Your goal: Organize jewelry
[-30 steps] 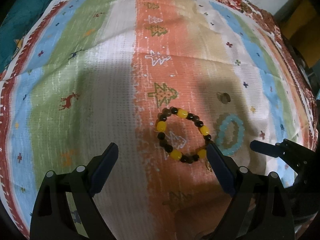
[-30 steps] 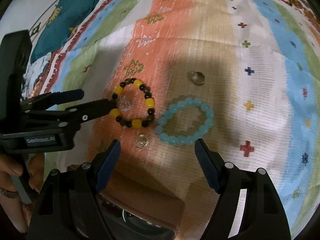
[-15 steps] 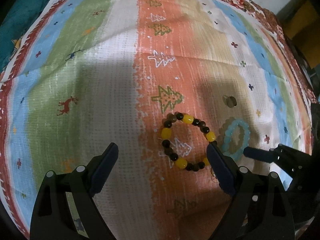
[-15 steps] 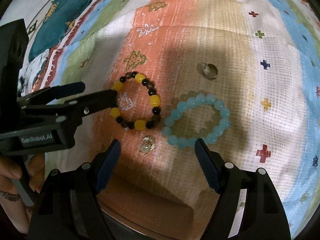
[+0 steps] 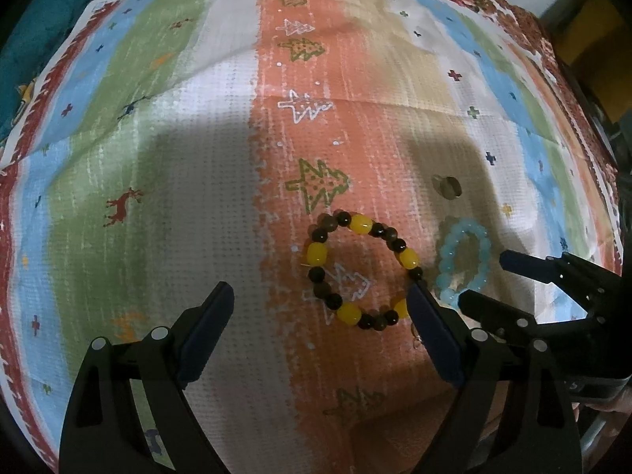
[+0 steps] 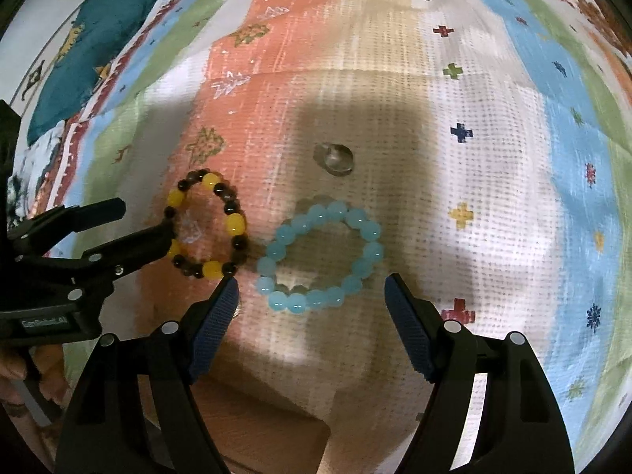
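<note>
A yellow-and-dark bead bracelet [image 5: 361, 268] lies flat on the striped cloth; it also shows in the right wrist view [image 6: 207, 225]. A light blue bead bracelet [image 6: 320, 256] lies just right of it, also in the left wrist view [image 5: 464, 262]. A small clear ring [image 6: 335, 158] lies beyond them, also in the left wrist view [image 5: 448, 187]. My left gripper [image 5: 320, 296] is open and empty, its right finger at the yellow bracelet's near edge. My right gripper [image 6: 312, 288] is open and empty, straddling the blue bracelet's near side. A small gold charm [image 5: 414, 335] peeks out beside the left gripper's right finger.
The striped patterned cloth [image 5: 197, 158] covers the table. A teal cloth [image 6: 94, 51] lies at the far left. A wooden edge [image 6: 260, 434] shows under the cloth near me. The right gripper shows in the left wrist view [image 5: 486, 280].
Both grippers have moved forward and lower toward the bracelets. The right gripper now frames the blue bracelet, and the gold charm has slipped out of the right wrist view.
</note>
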